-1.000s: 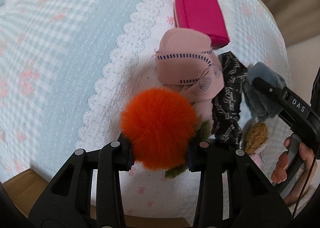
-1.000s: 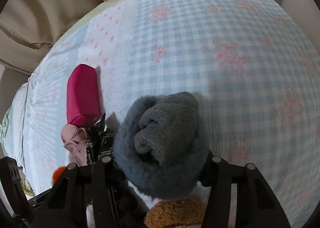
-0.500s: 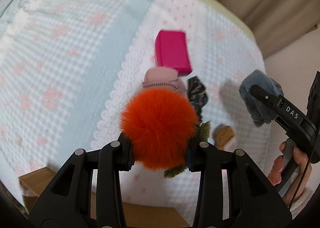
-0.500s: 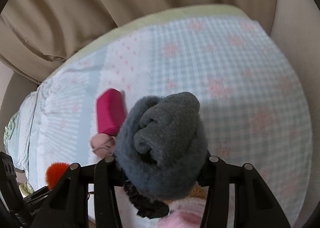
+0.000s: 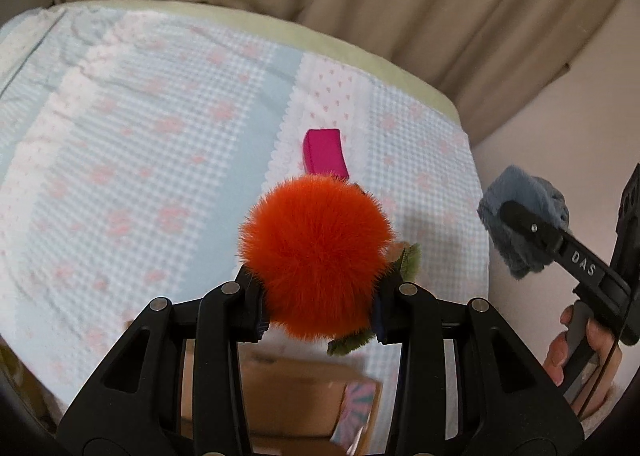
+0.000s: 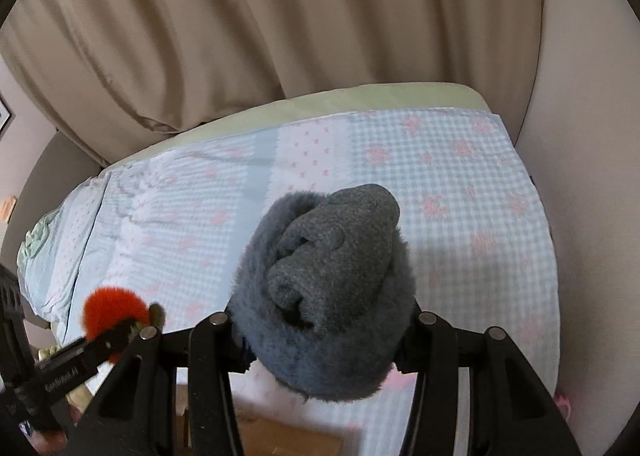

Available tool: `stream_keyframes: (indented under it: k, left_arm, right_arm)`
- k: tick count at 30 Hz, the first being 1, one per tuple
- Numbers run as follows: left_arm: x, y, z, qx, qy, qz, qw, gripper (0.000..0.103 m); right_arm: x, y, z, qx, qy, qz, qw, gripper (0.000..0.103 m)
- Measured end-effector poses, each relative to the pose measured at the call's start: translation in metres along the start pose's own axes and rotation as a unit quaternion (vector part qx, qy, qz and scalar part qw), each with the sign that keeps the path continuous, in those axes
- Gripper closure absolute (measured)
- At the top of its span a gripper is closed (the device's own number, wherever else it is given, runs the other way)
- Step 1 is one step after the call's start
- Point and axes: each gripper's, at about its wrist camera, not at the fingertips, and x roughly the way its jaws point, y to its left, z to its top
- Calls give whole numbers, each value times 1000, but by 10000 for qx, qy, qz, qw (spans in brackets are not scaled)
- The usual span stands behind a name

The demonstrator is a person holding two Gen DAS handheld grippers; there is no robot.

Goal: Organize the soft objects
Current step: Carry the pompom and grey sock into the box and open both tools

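My left gripper (image 5: pixel 318 306) is shut on a fluffy orange pom-pom (image 5: pixel 316 256) with green trim, held well above the bed. It also shows in the right wrist view (image 6: pixel 110 310) at the lower left. My right gripper (image 6: pixel 324 336) is shut on a rolled grey fleece item (image 6: pixel 328 284), held above the bed; it also shows in the left wrist view (image 5: pixel 520 223) at the right. A magenta pouch (image 5: pixel 324 153) lies on the quilt beyond the pom-pom. The other soft things are hidden behind the pom-pom.
The bed has a light blue and white checked quilt (image 5: pixel 140 159) with pink flowers. Beige curtains (image 6: pixel 280 27) hang behind it. A cardboard box (image 5: pixel 292 396) stands below the bed's near edge. A beige wall (image 5: pixel 560 135) is at the right.
Both grippers have lifted up and back from the bed with their items. The pile and the magenta pouch now look far smaller, and the curtains have come into view.
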Motion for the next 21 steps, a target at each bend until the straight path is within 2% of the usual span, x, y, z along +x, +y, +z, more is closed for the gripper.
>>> stream_keyframes:
  k: [5,10,16,21]
  left_arm:
    - [-51,24,-26,247,-6,-94,9997,69]
    - [-88,54,-61,521,154,-161,9984,69]
    - [-99,90,-98,821,457,-137,9955,69]
    - [-83,109,-125,1141,792,-14,9903,69]
  right_arm:
    - [-42,39,-39,8,-16,-79,10000,57]
    - [-70,82,-93,100,94,-111,9998,57]
    - [-74,125,-150,246,348,-118,9990,57]
    - [-57,146,-195,288,673,-174,9972,57]
